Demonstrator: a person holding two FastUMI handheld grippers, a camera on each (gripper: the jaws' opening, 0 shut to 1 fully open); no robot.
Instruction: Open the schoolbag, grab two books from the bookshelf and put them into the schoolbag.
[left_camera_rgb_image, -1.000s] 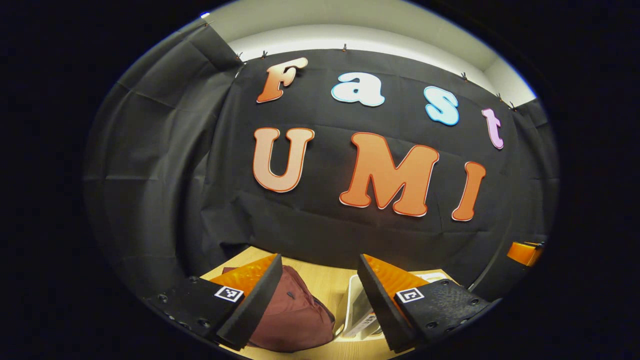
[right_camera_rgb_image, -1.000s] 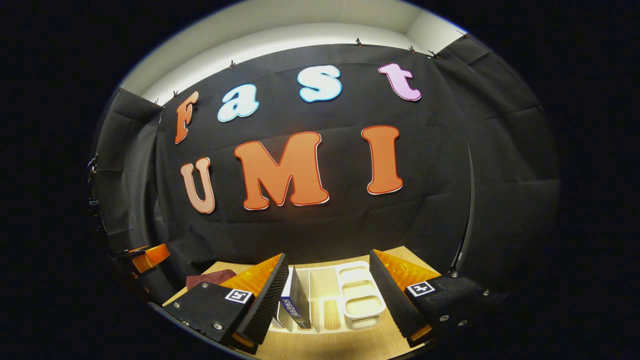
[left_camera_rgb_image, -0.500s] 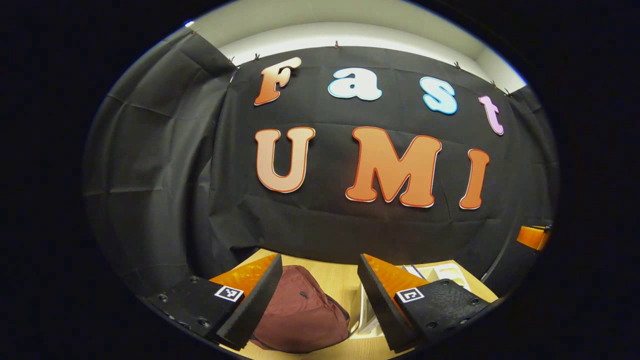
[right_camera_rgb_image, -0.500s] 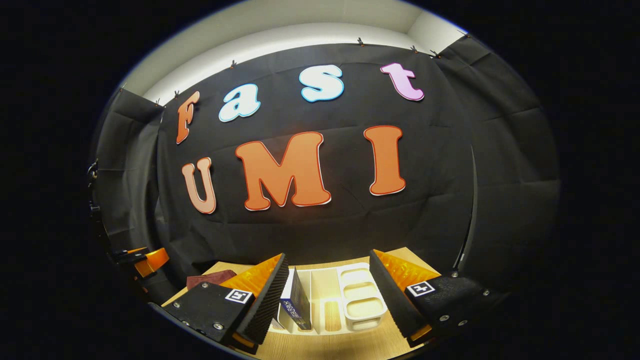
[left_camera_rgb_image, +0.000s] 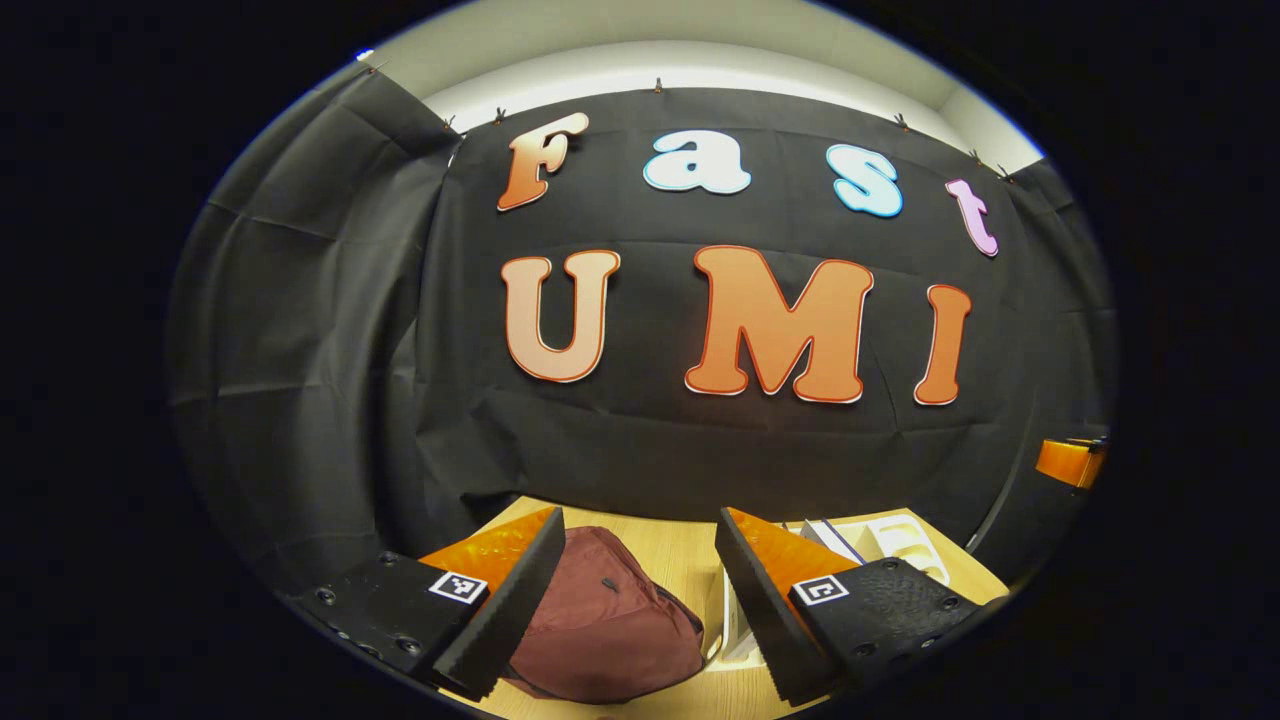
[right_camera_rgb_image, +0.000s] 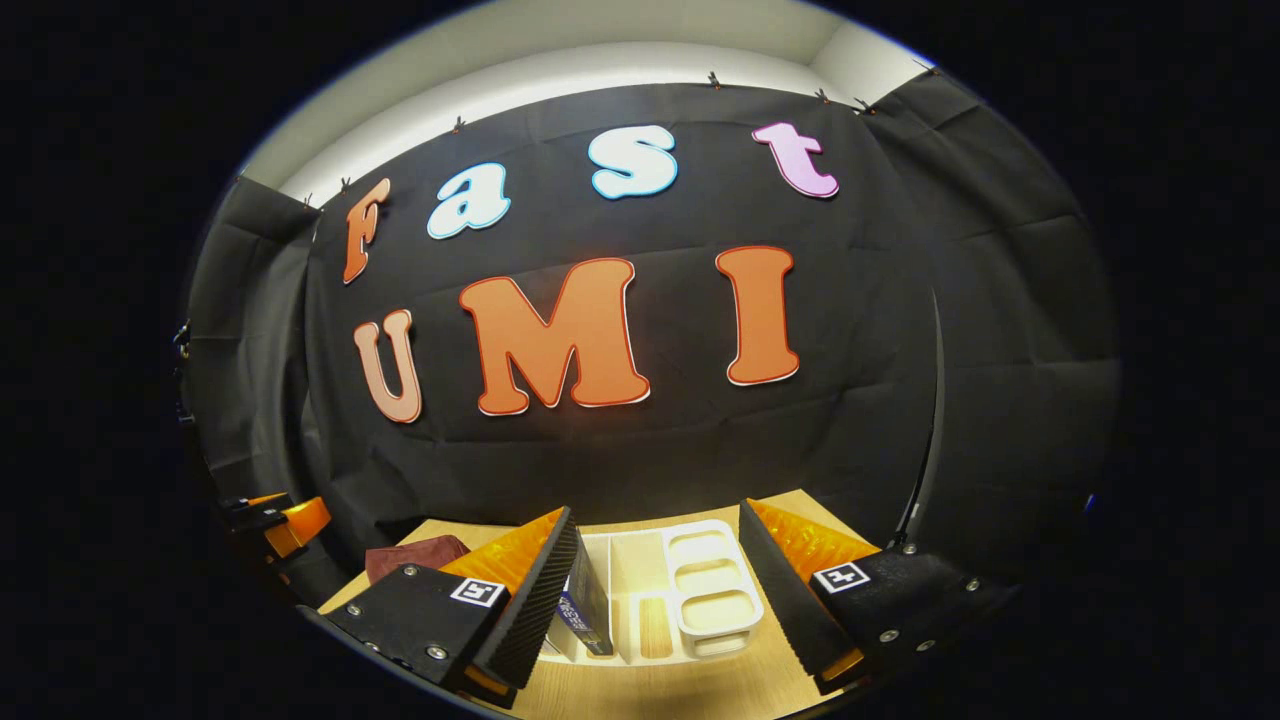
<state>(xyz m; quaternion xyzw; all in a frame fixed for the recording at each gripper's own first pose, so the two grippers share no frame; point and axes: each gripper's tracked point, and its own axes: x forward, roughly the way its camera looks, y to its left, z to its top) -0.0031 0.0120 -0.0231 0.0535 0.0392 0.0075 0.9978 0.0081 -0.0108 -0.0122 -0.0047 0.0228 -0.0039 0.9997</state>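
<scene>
Schoolbag (left_camera_rgb_image: 600, 625) sits closed on the wooden worktop (left_camera_rgb_image: 670, 560), a maroon mound framed between the fingers of your left gripper (left_camera_rgb_image: 632, 600), whose jaws stand wide apart and hold nothing. Just to the bag's right stands the white bookshelf (left_camera_rgb_image: 900, 545), with books upright in it. Your right gripper (right_camera_rgb_image: 655, 600) is likewise spread wide and empty, hovering above the worktop with the bookshelf (right_camera_rgb_image: 700, 600) between its fingers; a dark book (right_camera_rgb_image: 590, 610) stands upright in the shelf's left compartment, close beside the left finger. In the right gripper view the schoolbag (right_camera_rgb_image: 410, 555) lies to the far left
</scene>
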